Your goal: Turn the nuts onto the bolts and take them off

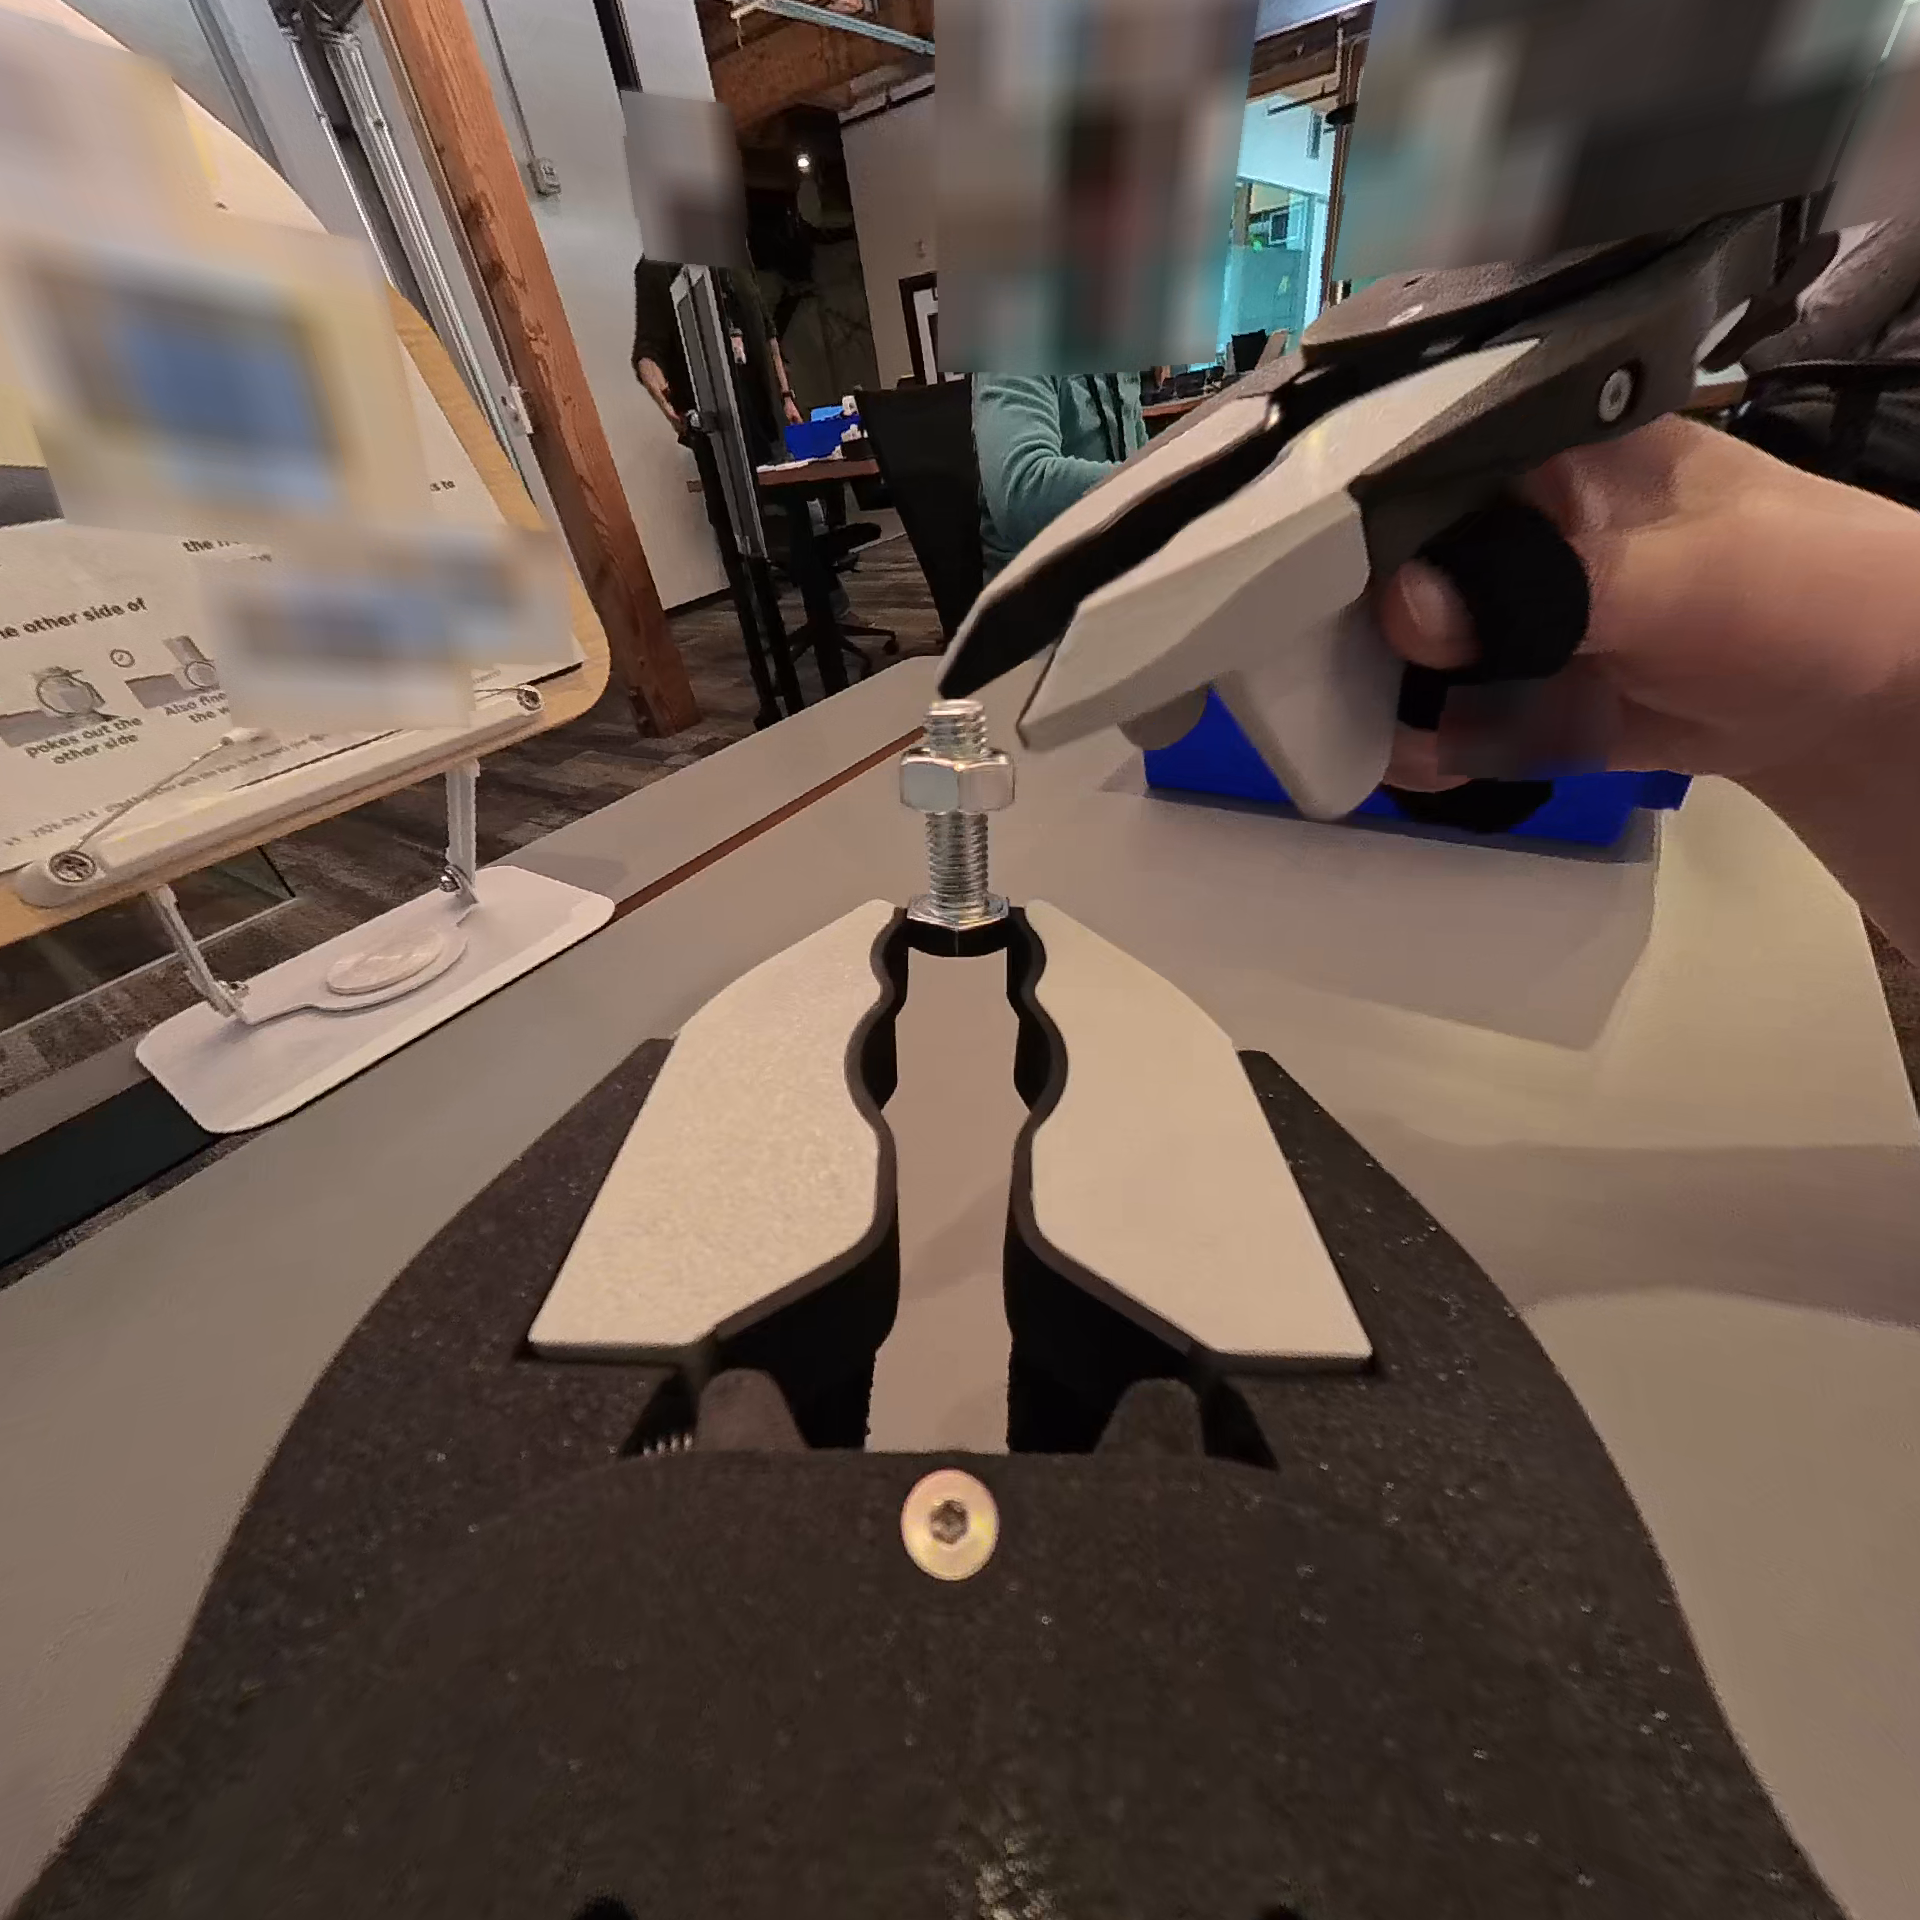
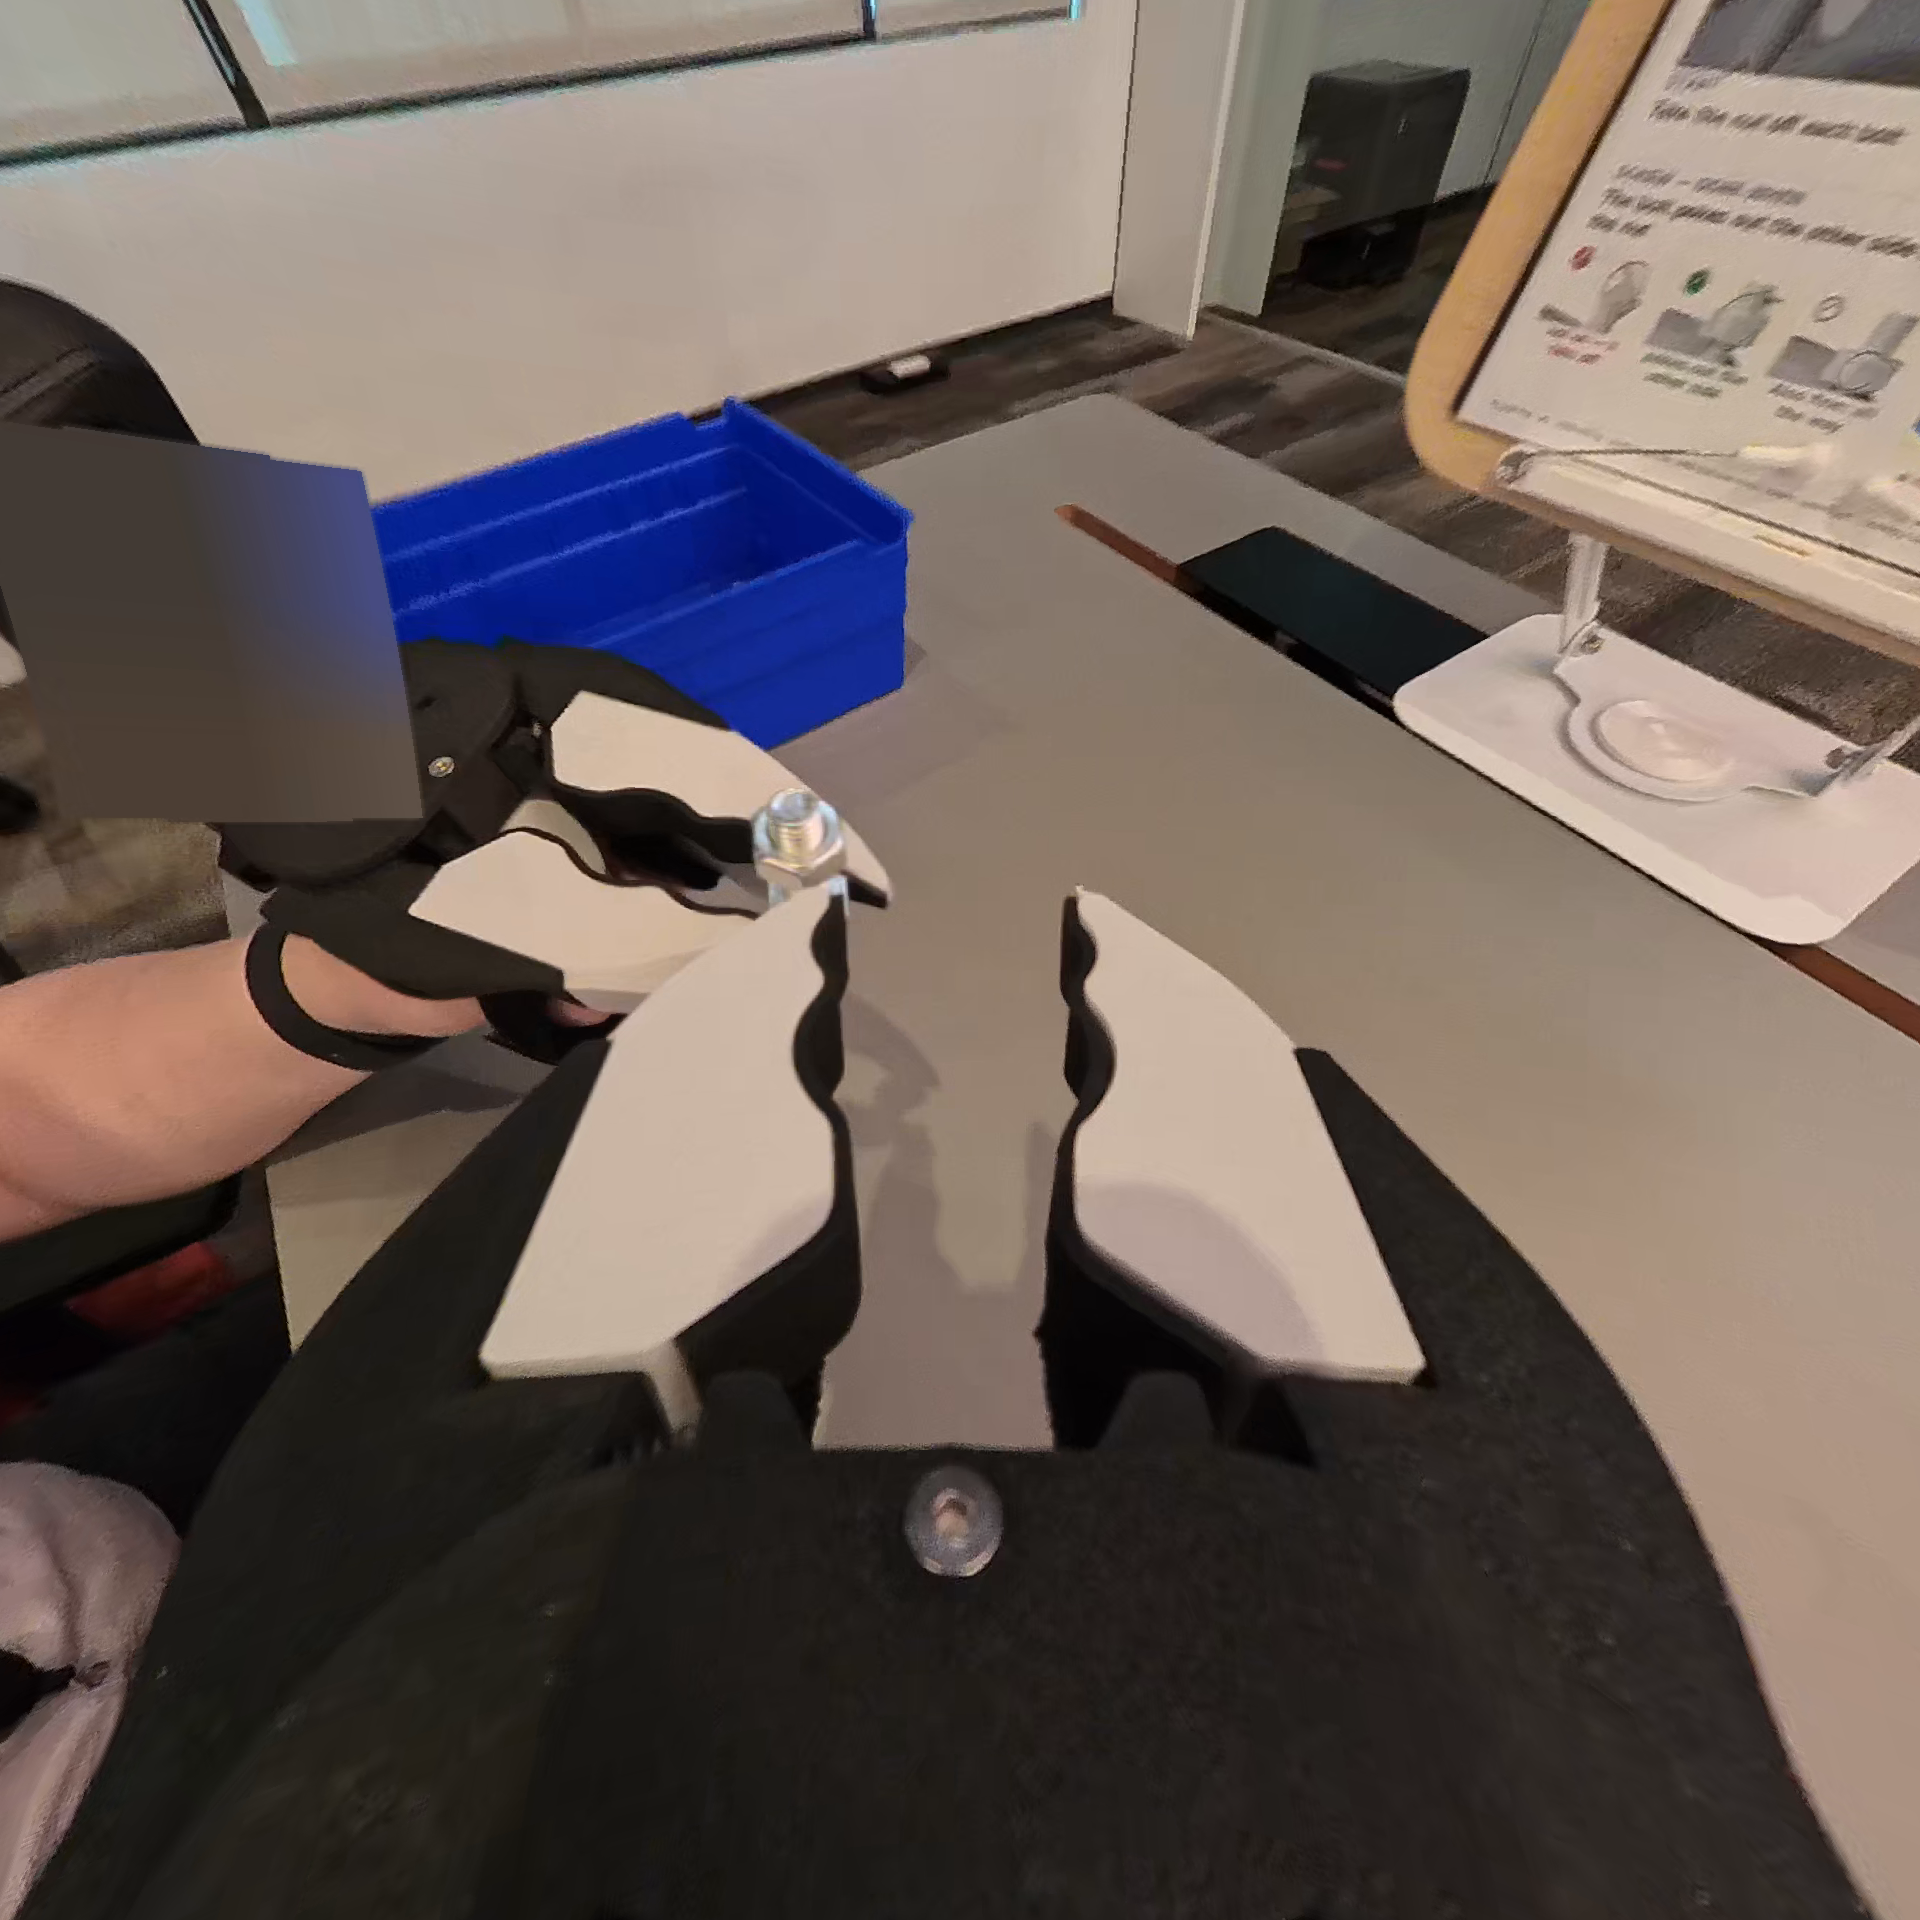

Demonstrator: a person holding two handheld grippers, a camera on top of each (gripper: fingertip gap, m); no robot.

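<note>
My left gripper point(image 1: 956, 935) was clamped on the head of the bolt point(image 1: 957, 862), holding it upright above the table point(image 1: 1299, 966), with the nut point(image 1: 956, 781) threaded just below the tip. My right gripper point(image 2: 951, 909) stood open and empty, its fingertips close beside the bolt's top but not around the nut. I judged the risk to be a misaligned closing: jaws catching the bare threads or tip would tilt the bolt in my narrow left grip.
</note>
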